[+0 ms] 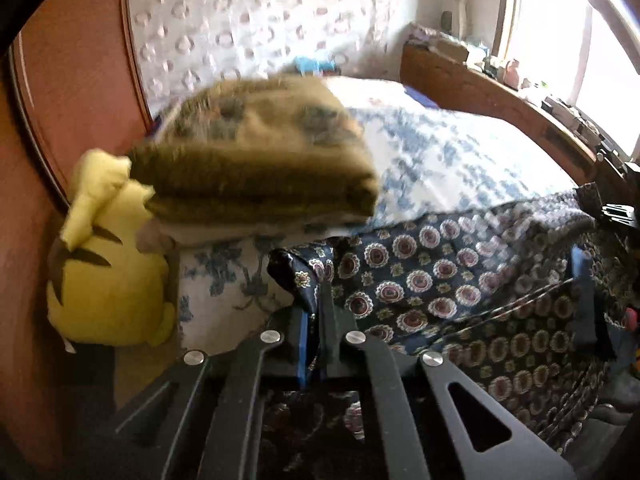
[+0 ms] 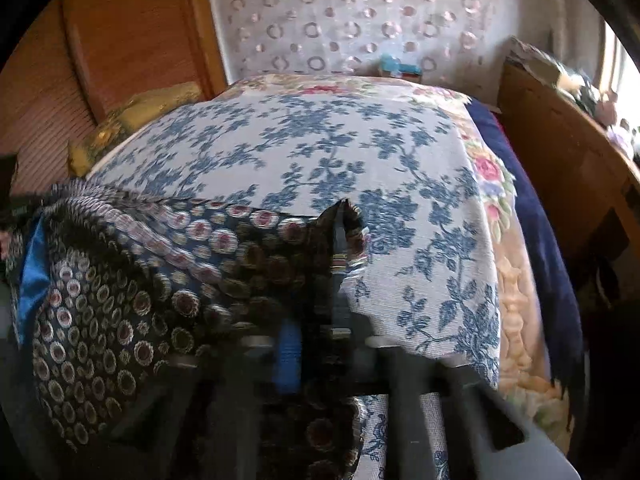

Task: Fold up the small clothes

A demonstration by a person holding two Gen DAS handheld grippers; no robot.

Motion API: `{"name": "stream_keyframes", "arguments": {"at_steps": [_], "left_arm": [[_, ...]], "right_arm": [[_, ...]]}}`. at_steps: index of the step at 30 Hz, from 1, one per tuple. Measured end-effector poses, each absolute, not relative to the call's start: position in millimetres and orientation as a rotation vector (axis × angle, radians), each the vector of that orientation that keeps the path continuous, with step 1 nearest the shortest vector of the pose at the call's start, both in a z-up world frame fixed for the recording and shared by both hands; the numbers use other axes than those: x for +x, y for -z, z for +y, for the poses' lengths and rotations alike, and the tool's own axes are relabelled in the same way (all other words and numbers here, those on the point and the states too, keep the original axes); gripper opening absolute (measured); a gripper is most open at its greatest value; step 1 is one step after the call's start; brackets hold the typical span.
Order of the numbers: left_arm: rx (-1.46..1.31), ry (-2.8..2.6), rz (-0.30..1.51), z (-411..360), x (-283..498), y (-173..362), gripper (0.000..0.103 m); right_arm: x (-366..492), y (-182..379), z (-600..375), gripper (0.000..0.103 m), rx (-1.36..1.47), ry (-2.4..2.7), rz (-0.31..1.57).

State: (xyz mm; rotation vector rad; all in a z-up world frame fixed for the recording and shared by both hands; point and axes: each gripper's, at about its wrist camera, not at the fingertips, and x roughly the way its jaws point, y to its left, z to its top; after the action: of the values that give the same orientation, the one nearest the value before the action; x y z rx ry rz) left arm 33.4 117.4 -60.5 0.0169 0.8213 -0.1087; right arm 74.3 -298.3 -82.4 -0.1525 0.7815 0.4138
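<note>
A small dark navy cloth (image 1: pixel 420 280) printed with round medallions lies on the bed, stretched between both grippers. My left gripper (image 1: pixel 316 292) is shut on its left corner, and the fabric bunches up around the fingertips. In the same view my right gripper (image 1: pixel 584 280) holds the far right edge. In the right wrist view the cloth (image 2: pixel 140 280) hangs to the left, and my right gripper (image 2: pixel 340 232) is shut on a raised corner of it. The left gripper (image 2: pixel 30 268) shows at the left edge, with its blue pad on the fabric.
The bed carries a white cover with blue flowers (image 2: pixel 320 140). A folded olive blanket (image 1: pixel 260 152) and a yellow plush toy (image 1: pixel 108 264) sit by the wooden panel on the left. A cluttered wooden shelf (image 1: pixel 500 92) runs under the window on the right.
</note>
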Motion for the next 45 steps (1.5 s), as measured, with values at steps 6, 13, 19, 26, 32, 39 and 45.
{"name": "stream_keyframes", "arguments": {"at_steps": [6, 13, 19, 26, 32, 39, 45], "left_arm": [[-0.01, 0.113, 0.653, 106, 12, 7, 0.004], [-0.018, 0.14, 0.457, 92, 18, -67, 0.003], [-0.01, 0.129, 0.366, 98, 60, -115, 0.003], [0.013, 0.08, 0.458, 112, 137, -94, 0.003], [0.022, 0.058, 0.594, 114, 180, -39, 0.003], [0.01, 0.049, 0.705, 111, 200, -3, 0.01], [0.002, 0.07, 0.666, 113, 168, -4, 0.045]], "right_arm": [[55, 59, -306, 0.004, -0.085, -0.43, 0.684], [18, -21, -313, 0.004, -0.072, -0.392, 0.444], [25, -94, -316, 0.004, -0.114, -0.34, 0.304], [89, -113, -312, 0.004, -0.169, -0.249, 0.334], [140, -78, -288, 0.004, -0.204, -0.189, 0.471], [185, -34, -269, 0.022, -0.189, -0.135, 0.644], [187, -34, -264, 0.044, -0.214, -0.105, 0.675]]}}
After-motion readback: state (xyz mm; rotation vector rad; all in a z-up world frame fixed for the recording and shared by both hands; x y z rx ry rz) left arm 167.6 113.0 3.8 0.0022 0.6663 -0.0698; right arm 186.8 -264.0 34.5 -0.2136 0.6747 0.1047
